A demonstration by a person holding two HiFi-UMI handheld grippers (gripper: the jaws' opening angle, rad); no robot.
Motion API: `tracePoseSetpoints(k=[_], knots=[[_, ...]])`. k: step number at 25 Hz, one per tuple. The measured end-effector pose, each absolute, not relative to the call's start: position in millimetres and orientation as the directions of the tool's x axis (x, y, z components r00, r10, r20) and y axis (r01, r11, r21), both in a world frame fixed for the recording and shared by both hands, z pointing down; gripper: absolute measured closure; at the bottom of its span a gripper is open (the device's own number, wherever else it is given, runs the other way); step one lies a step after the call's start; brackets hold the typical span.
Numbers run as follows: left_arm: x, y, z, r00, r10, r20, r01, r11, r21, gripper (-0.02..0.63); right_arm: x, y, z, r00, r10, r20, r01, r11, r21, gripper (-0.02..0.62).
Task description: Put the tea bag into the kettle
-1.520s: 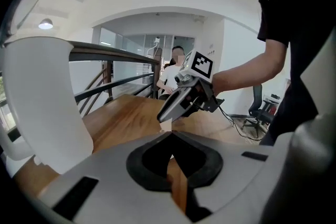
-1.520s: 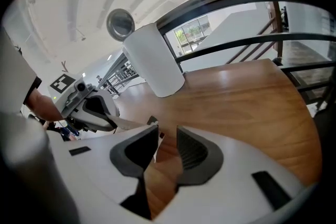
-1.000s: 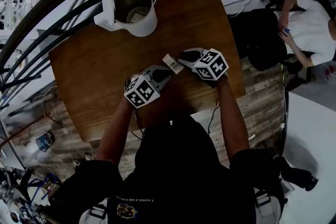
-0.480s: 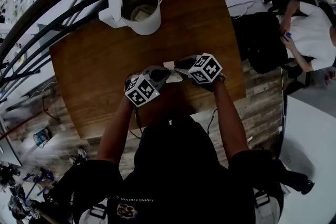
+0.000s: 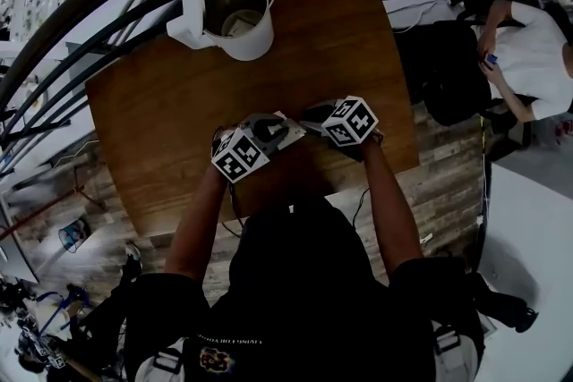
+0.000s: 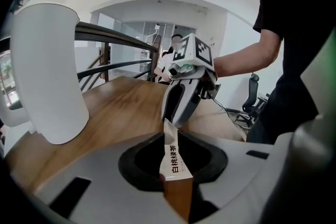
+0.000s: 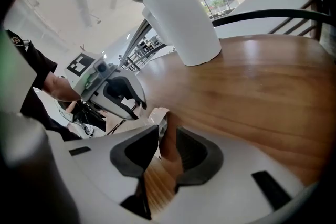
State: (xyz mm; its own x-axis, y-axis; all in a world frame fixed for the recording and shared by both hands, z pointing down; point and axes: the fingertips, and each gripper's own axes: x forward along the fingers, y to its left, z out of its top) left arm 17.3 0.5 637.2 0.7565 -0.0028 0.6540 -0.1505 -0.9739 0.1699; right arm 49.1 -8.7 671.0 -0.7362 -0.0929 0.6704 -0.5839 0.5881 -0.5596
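Note:
A white kettle (image 5: 235, 18) stands open at the far left of the wooden table (image 5: 161, 112); it also rises in the left gripper view (image 6: 47, 73) and the right gripper view (image 7: 181, 21). The tea bag packet (image 5: 289, 132) is stretched between both grippers near the table's front. My left gripper (image 5: 279, 128) has its jaws opening, and the packet (image 6: 172, 157) stands edge-on in the gap. My right gripper (image 5: 309, 116) is shut on the packet's other end (image 7: 168, 144). Each gripper faces the other (image 6: 178, 107) (image 7: 123, 94).
A dark curved railing (image 5: 81, 40) runs behind the table's far left edge. A seated person in a white shirt (image 5: 528, 49) and a black chair (image 5: 443, 67) are off the table's right side. The table's front edge (image 5: 295, 197) lies just under my arms.
Both grippers have drawn a little toward me and closer together. The packet, plainly white between them a second ago, is now mostly tucked between their tips. The kettle has not moved.

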Motion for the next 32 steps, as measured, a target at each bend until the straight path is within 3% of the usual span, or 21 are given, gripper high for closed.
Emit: tracePoseSetpoints(k=[2, 17, 19, 21, 32], knots=[[16, -2, 632, 0.758, -0.011, 0.652, -0.162, -0.972, 0.172, 0.505, 51, -9, 671, -0.735, -0.096, 0.672, -0.587, 0.586, -0.558, 0.480], [-17, 19, 669, 0.627, -0.038, 0.778, -0.303, -0.932, 0.198, 0.492, 28, 0, 680, -0.754, -0.020, 0.656, -0.533, 0.602, -0.594, 0.480], [-17, 16, 668, 0.629, -0.053, 0.775, -0.318, -0.928, 0.195, 0.492, 27, -2, 681, -0.744, -0.040, 0.667, -0.545, 0.614, -0.571, 0.505], [-18, 12, 666, 0.643, -0.071, 0.763, -0.336, -0.921, 0.198, 0.492, 29, -6, 675, -0.741, -0.079, 0.667, -0.560, 0.621, -0.548, 0.577], [0, 2, 648, 0.756, -0.057, 0.652, -0.356, -0.872, 0.336, 0.480, 54, -25, 609, -0.723, -0.243, 0.646, -0.590, 0.703, -0.396, 0.581]])
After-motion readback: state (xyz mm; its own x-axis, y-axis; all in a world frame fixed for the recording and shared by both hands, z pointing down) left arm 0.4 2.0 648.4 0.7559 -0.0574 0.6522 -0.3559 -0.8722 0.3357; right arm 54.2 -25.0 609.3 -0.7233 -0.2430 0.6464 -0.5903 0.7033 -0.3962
